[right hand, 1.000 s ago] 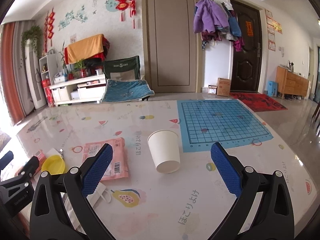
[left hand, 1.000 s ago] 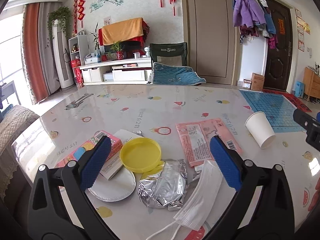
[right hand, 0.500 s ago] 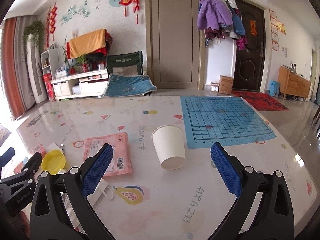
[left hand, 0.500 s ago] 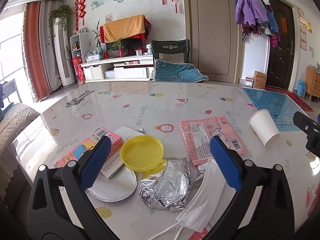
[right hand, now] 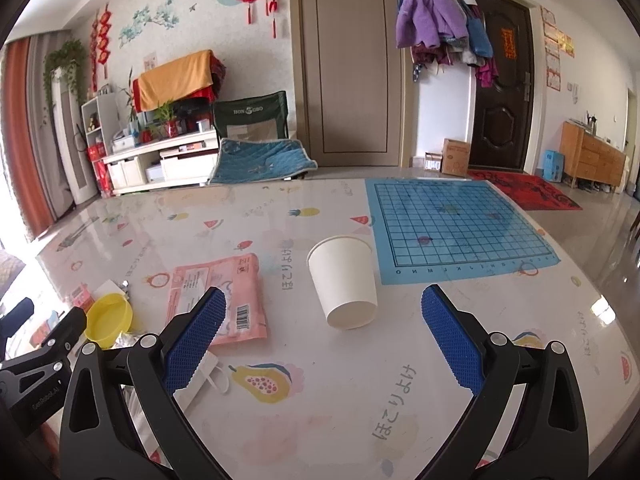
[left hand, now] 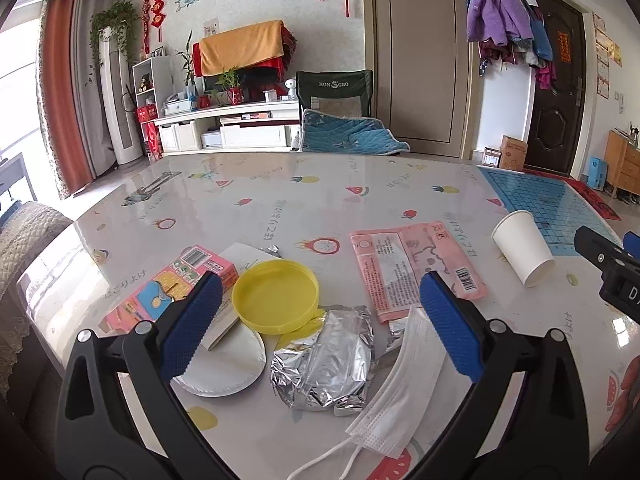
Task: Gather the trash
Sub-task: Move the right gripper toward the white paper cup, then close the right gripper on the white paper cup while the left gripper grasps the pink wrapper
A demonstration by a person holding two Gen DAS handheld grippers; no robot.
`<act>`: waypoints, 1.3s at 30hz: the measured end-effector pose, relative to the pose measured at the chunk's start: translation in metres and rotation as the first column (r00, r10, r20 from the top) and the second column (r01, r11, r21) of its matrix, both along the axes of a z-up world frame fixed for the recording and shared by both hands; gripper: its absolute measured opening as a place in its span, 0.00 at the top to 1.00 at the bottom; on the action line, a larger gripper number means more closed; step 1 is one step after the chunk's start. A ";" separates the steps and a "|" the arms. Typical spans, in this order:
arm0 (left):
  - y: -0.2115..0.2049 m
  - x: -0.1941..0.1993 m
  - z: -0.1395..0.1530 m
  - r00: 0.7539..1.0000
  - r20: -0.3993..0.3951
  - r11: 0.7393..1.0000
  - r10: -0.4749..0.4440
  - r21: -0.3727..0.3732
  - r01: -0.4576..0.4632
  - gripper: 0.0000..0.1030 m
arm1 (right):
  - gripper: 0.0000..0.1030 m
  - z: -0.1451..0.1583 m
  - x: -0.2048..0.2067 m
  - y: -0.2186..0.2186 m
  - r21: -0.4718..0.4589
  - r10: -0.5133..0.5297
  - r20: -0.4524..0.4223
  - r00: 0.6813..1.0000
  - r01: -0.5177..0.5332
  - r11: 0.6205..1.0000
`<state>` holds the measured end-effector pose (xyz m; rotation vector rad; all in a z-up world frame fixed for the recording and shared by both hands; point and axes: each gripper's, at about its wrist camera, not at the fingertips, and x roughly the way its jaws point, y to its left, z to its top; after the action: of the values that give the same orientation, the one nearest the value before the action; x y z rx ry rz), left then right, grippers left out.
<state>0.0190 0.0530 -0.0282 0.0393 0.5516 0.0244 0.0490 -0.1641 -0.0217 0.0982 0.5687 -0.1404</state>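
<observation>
Still at the approach, by the look of it: nothing gripped yet. Left gripper (left hand: pixel 320 320) spread wide and empty, low in frame over the litter pile; right gripper (right hand: pixel 322 330) likewise spread and empty, framing the white paper cup (right hand: pixel 344 282) at centre frame, mouth tilted toward the upper left. Probably calls next for easing forward and pinching gently, since thin paper walls likely buckle. Below centre in the left view: crumpled silver foil wrapper (left hand: pixel 326 364), shiny and creased, touching the round yellow plastic lid (left hand: pixel 276 296); limp white face mask (left hand: pixel 400 384) lower right; flat pink printed packet (left hand: pixel 412 268) right of centre; pink cardboard carton (left hand: pixel 176 284) left.
</observation>
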 end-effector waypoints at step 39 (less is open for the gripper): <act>0.006 0.061 -0.019 0.959 -0.197 0.975 -0.205 -0.123 0.184 0.06 | 0.08 -0.071 0.125 -0.062 0.212 0.067 -0.390 0.918 0.019 0.977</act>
<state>0.0799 0.0592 -0.0475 -0.0054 0.7560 -0.2029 0.1741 -0.2259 -0.0923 0.2747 0.9902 -0.0741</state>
